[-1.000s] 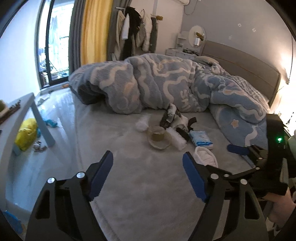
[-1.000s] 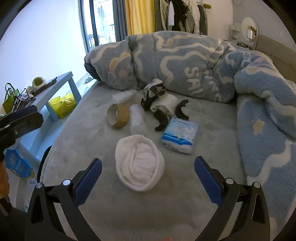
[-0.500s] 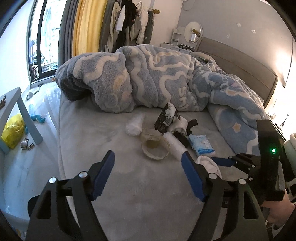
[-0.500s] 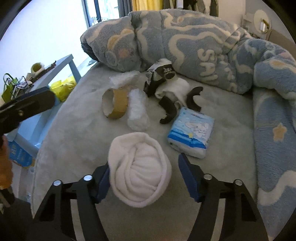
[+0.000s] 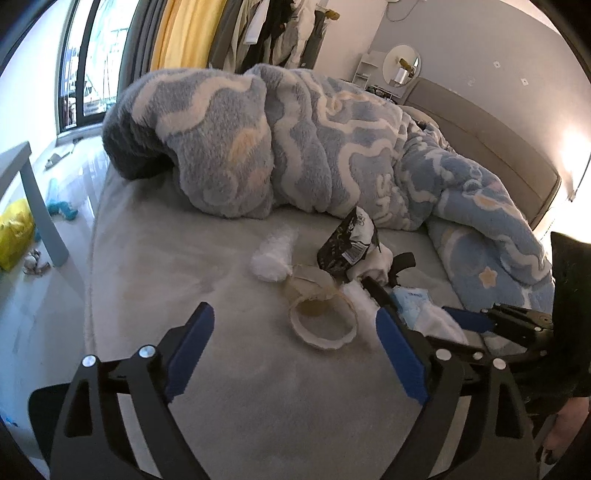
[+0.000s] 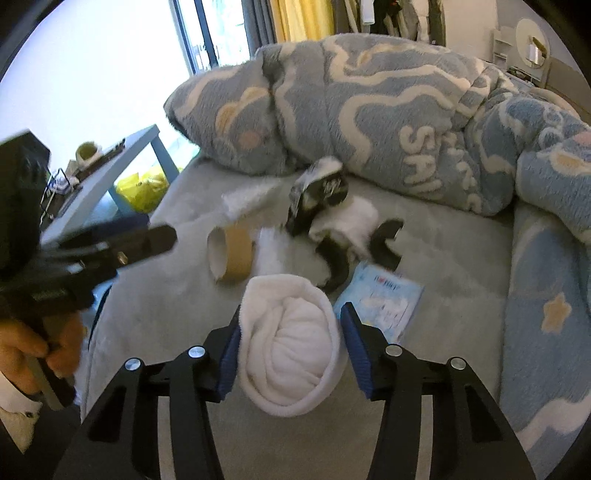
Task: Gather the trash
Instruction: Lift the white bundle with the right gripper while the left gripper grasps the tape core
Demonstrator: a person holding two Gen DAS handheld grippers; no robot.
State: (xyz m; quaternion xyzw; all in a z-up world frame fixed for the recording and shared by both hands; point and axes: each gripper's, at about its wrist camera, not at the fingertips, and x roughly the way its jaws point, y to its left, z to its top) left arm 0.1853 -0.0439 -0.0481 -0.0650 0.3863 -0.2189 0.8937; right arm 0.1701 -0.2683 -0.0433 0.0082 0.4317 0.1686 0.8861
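Home bedroom: bed, fleece duvet, hanging clothes.

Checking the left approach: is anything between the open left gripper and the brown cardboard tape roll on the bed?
Nothing visible: only bare grey bed sheet lies between the left gripper and the brown cardboard tape roll; white fluffy wads flank the roll.

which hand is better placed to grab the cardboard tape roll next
Left. Its open gripper points at the tape roll, which lies just beyond its fingertips with nothing between. The right gripper has just been closing around the white rolled cloth, so it is occupied.
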